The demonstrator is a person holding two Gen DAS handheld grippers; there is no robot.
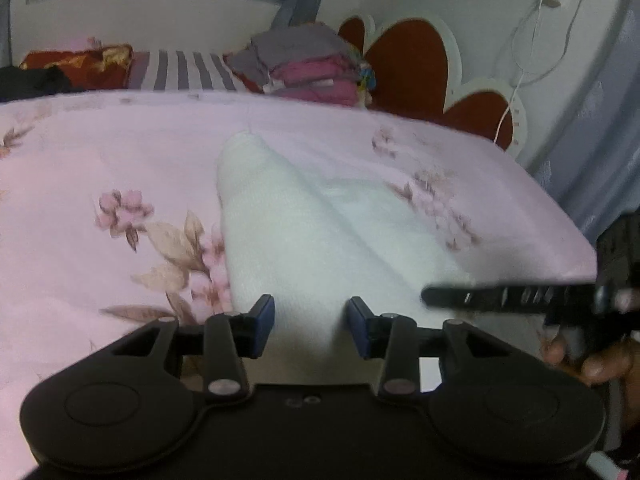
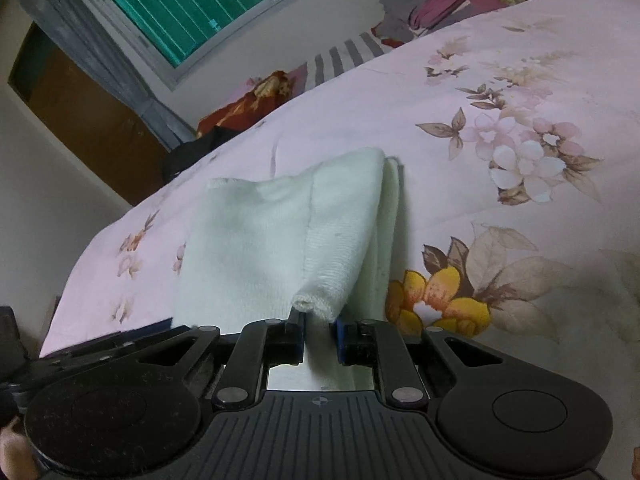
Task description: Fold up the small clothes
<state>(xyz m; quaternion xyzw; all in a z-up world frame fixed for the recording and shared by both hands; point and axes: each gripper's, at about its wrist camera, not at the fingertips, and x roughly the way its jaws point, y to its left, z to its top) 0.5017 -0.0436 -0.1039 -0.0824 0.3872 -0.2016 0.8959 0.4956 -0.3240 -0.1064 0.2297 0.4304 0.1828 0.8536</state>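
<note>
Across the centre of both views lies the white cloth (image 2: pixel 280 240), spread on the pink flowered bedspread (image 2: pixel 500 100). We judge it light, soft and limp, a knit with some nap, so it should not slip between pads but will sag and drag wherever we leave it unsupported. Its near corner, at lower centre of the right wrist view, is bunched and lifted between the jaws of the right gripper (image 2: pixel 319 338), which we see clamped on it. We would take it by corners and hems like this one. At lower centre of the left wrist view, the left gripper (image 1: pixel 311 328) stands parted over the cloth's near edge, gripping nothing. At upper centre there, a stack of folded clothes (image 1: pixel 312 64) sits well apart.
</note>
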